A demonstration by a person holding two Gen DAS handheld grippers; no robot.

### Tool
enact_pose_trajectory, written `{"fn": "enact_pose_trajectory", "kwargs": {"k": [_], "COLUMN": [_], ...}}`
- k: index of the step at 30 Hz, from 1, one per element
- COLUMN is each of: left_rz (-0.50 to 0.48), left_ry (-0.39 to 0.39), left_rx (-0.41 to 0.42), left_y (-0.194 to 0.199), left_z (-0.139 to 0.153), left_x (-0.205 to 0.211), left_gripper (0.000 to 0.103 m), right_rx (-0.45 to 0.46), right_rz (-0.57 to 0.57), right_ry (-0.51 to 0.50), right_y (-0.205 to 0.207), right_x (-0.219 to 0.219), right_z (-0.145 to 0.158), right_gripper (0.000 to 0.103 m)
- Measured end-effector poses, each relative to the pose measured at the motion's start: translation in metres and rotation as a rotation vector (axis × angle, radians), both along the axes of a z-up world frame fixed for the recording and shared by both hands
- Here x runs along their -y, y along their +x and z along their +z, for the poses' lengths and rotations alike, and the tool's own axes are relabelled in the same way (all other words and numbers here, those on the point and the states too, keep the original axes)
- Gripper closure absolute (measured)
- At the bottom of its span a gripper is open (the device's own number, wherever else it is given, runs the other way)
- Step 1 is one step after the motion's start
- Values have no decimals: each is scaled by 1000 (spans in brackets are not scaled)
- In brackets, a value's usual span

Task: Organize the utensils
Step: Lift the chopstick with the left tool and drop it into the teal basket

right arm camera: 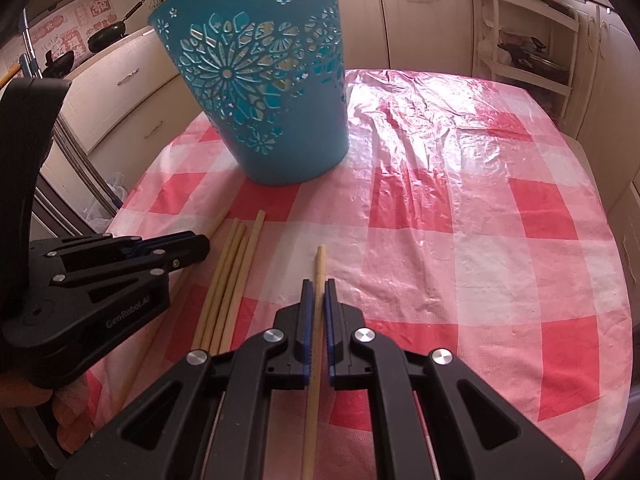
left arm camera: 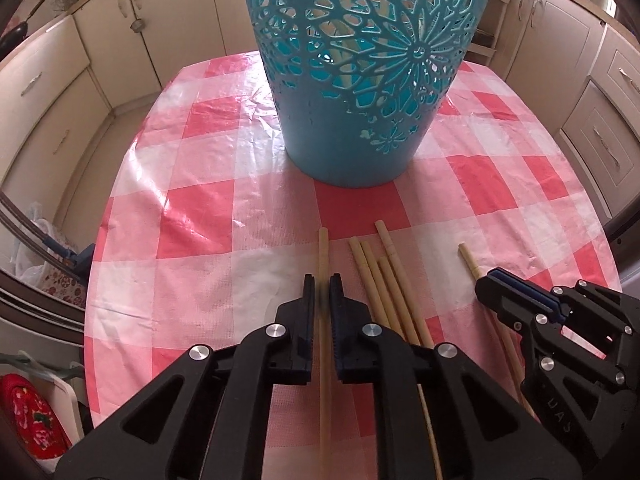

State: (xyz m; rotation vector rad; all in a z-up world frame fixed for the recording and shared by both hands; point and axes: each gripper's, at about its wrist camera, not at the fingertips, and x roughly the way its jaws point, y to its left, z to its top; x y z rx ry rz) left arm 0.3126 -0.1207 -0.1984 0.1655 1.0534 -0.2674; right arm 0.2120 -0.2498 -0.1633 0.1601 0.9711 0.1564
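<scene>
A pale wooden chopstick (left arm camera: 323, 248) lies lengthwise between the pads of my left gripper (left arm camera: 322, 283), which is shut on it low over the table. My right gripper (right arm camera: 319, 285) is shut on another chopstick (right arm camera: 320, 260); in the left wrist view this gripper (left arm camera: 494, 280) sits to the right, with its chopstick (left arm camera: 467, 257) poking out ahead. Several loose chopsticks (left arm camera: 380, 280) (right arm camera: 232, 272) lie side by side between the two grippers. A tall teal openwork basket (left arm camera: 360, 80) (right arm camera: 280, 120) stands upright beyond them. My left gripper (right arm camera: 200, 245) shows at the left of the right wrist view.
The oval table wears a glossy red-and-white check cloth (left arm camera: 200, 200) (right arm camera: 480, 220), wrinkled at the far right. Cream kitchen cabinets (left arm camera: 48, 92) ring the table. A white shelf rack (right arm camera: 520, 60) stands behind it, and pans (right arm camera: 106, 36) sit on the counter at the left.
</scene>
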Motion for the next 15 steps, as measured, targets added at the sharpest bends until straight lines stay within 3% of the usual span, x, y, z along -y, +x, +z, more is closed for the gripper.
{"fn": "enact_pose_trajectory", "kwargs": {"k": [10,15], "left_rz": [-5,11], "left_ry": [-69,-207], "left_rx": [-3,62], "left_y": [-20,-42], "left_z": [10,41], "left_x": [-14,-49], "left_gripper": [98,98], "right_rx": [8,0], "right_rz": [2,5], "right_ry": [-5,-12], "right_y": [-6,-12], "right_x": [1,3], "right_z": [0,1], "right_gripper": [97,97]}}
